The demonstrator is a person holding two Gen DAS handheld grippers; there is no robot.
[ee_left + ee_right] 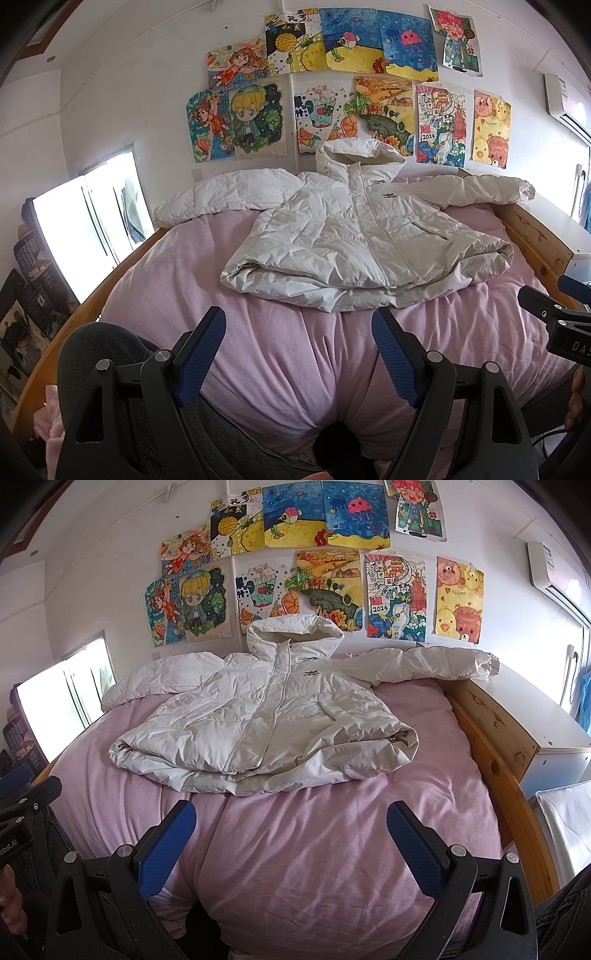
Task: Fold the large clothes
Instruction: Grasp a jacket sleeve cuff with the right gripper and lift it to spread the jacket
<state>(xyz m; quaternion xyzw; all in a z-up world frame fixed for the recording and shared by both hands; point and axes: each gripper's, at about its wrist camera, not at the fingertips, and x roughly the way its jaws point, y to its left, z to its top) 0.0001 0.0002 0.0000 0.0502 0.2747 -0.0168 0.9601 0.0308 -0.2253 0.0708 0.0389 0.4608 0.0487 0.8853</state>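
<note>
A white hooded puffer jacket [354,232] [266,720] lies front up on the pink quilt [295,350] [314,849], zipped, sleeves spread to both sides, hood against the wall. My left gripper [299,325] hovers over the quilt just short of the jacket's hem, open, with nothing between its blue pads. Over the near part of the quilt, my right gripper [291,819] stands open too, a little short of the hem and holding nothing. The right gripper's body [557,317] shows at the edge of the left wrist view, the left gripper's body [22,812] at the edge of the right wrist view.
Wooden bed rails [491,760] [74,325] run along both sides. A white cabinet [546,723] stands right of the bed, a bright window [85,229] left. Children's drawings [347,85] cover the far wall. A person's knee in grey trousers [110,354] is at lower left.
</note>
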